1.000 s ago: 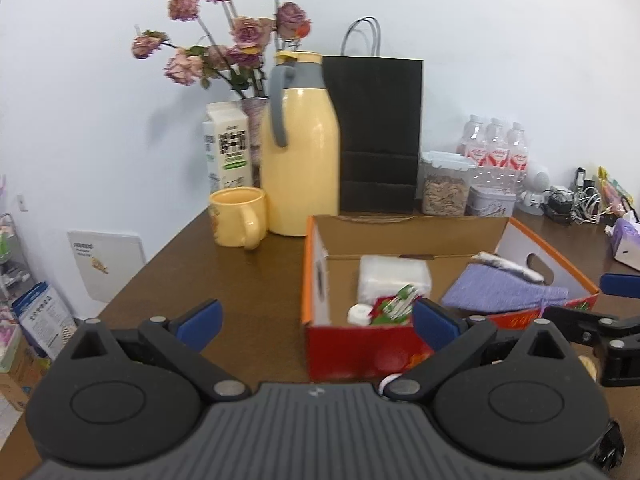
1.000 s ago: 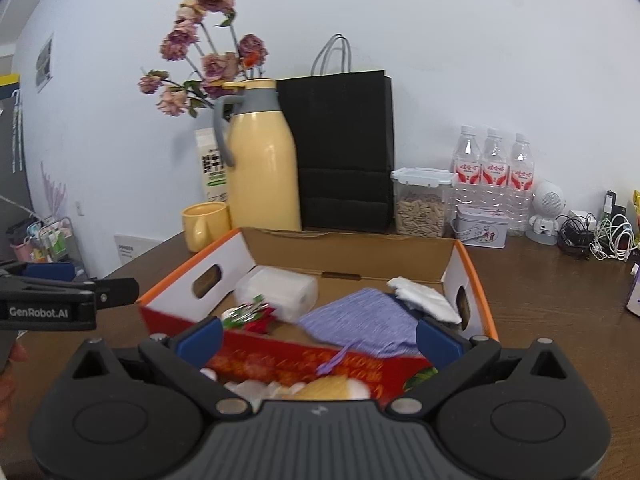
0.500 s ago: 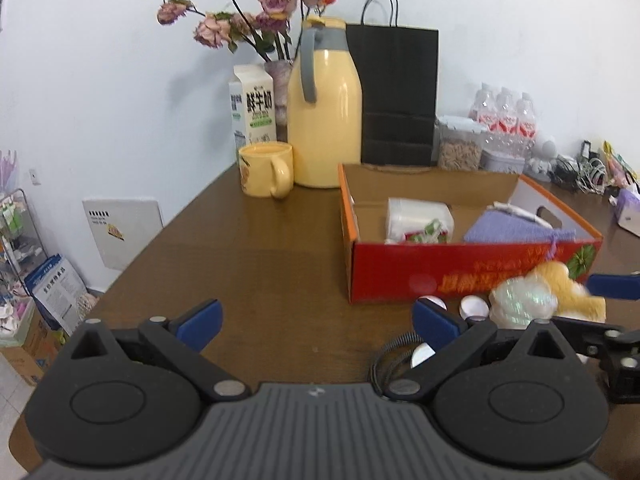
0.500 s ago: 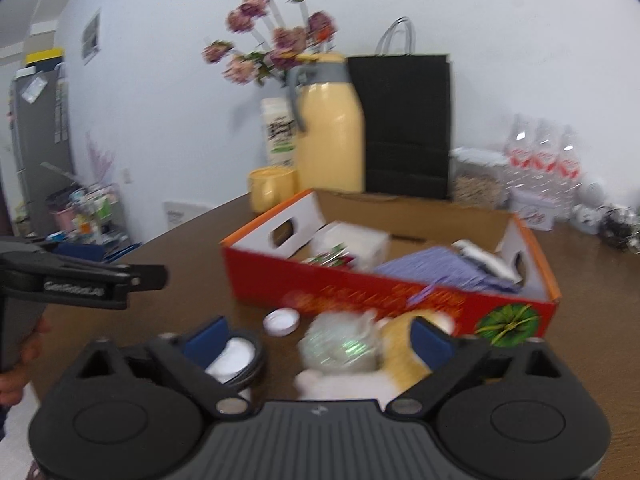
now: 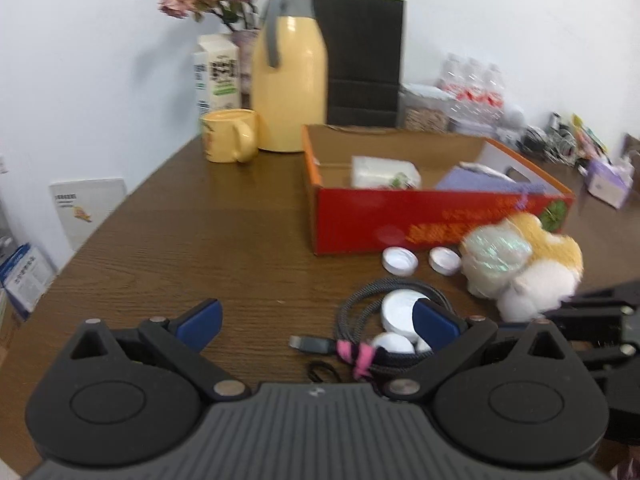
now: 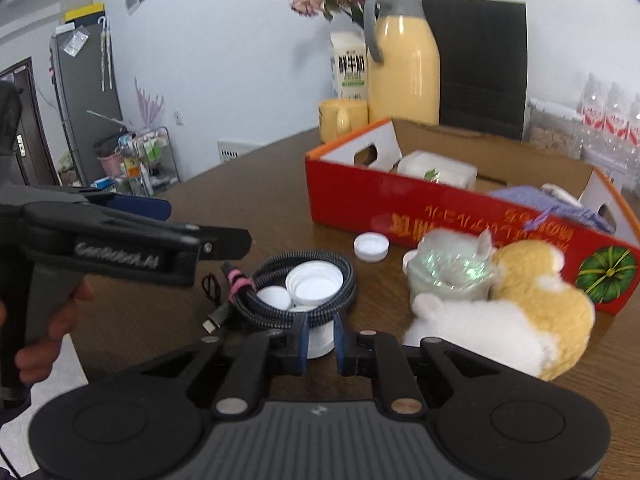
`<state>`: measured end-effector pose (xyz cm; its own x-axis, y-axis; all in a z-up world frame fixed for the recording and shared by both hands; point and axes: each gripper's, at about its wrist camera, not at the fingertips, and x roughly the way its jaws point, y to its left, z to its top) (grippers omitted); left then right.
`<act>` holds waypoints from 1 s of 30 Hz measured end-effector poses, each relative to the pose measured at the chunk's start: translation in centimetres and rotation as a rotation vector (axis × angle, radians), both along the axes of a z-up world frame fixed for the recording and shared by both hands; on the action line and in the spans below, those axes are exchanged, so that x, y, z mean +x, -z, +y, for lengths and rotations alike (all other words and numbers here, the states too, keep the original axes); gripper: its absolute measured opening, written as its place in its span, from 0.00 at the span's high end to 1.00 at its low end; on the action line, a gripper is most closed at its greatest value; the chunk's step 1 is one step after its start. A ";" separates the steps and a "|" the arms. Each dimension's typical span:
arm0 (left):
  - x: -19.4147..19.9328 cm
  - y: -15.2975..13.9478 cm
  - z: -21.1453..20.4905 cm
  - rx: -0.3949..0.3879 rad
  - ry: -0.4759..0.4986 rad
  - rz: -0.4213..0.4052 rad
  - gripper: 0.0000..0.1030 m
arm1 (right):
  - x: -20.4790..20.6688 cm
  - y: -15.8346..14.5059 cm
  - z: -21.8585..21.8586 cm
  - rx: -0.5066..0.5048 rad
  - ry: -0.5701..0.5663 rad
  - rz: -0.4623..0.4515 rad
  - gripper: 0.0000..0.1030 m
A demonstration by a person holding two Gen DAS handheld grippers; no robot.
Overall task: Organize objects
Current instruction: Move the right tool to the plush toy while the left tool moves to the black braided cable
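A wooden table [image 5: 200,240] carried a red cardboard box [image 6: 460,216] at two o'clock, a plush toy [image 6: 520,316] touching its front wall. A coiled cable [image 6: 296,280] ringing white caps [image 6: 314,280] lay at twelve o'clock. The left gripper [image 5: 316,318] hovered with jaws spread wide; the right gripper [image 6: 320,340] had jaws narrowed around a white cap [image 6: 320,340] beside the coil.
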<state>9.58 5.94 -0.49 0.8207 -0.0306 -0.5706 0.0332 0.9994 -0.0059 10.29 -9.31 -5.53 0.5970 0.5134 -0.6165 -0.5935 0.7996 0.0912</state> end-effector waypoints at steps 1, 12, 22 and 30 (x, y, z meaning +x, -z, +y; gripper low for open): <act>0.1 0.2 -0.2 0.004 0.018 0.003 0.00 | 0.1 0.3 0.1 -0.006 0.001 0.006 0.88; 2.8 1.9 -1.6 -0.018 0.170 0.080 0.00 | -0.2 1.0 -0.8 0.019 -0.043 -0.037 0.89; 2.2 2.1 0.1 0.023 0.228 0.090 0.00 | 0.0 1.1 -1.1 0.028 -0.068 -0.047 0.89; 2.3 3.1 -0.1 0.021 0.293 0.091 0.00 | 0.1 1.2 -1.3 0.040 -0.068 -0.048 0.89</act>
